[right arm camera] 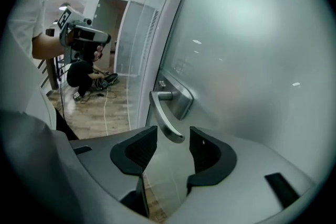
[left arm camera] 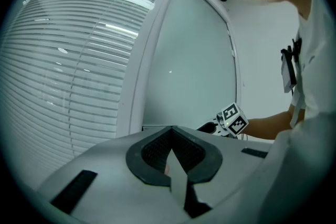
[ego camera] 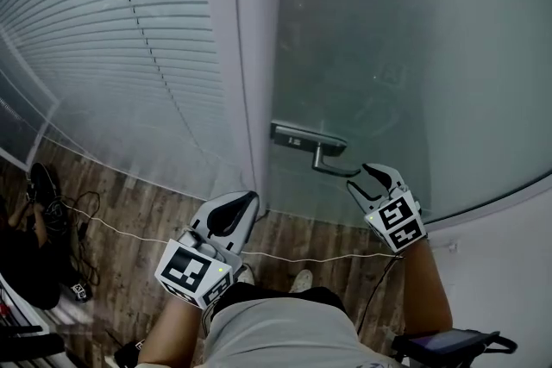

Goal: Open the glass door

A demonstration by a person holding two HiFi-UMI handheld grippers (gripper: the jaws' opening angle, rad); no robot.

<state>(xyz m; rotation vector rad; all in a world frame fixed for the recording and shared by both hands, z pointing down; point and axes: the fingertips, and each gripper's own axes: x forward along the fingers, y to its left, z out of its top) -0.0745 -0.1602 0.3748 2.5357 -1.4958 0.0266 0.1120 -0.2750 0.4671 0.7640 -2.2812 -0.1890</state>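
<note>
Jaws of right gripper (right arm camera: 173, 138) gape around door handle (right arm camera: 161, 113) tip; left gripper (left arm camera: 171, 138) jaws clenched, empty.

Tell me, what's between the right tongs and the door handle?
Nothing. The right gripper view shows the open right tongs at the tip of the door handle, not touching.

Handle (ego camera: 321, 156) just before right tongs (ego camera: 373, 178)
</note>
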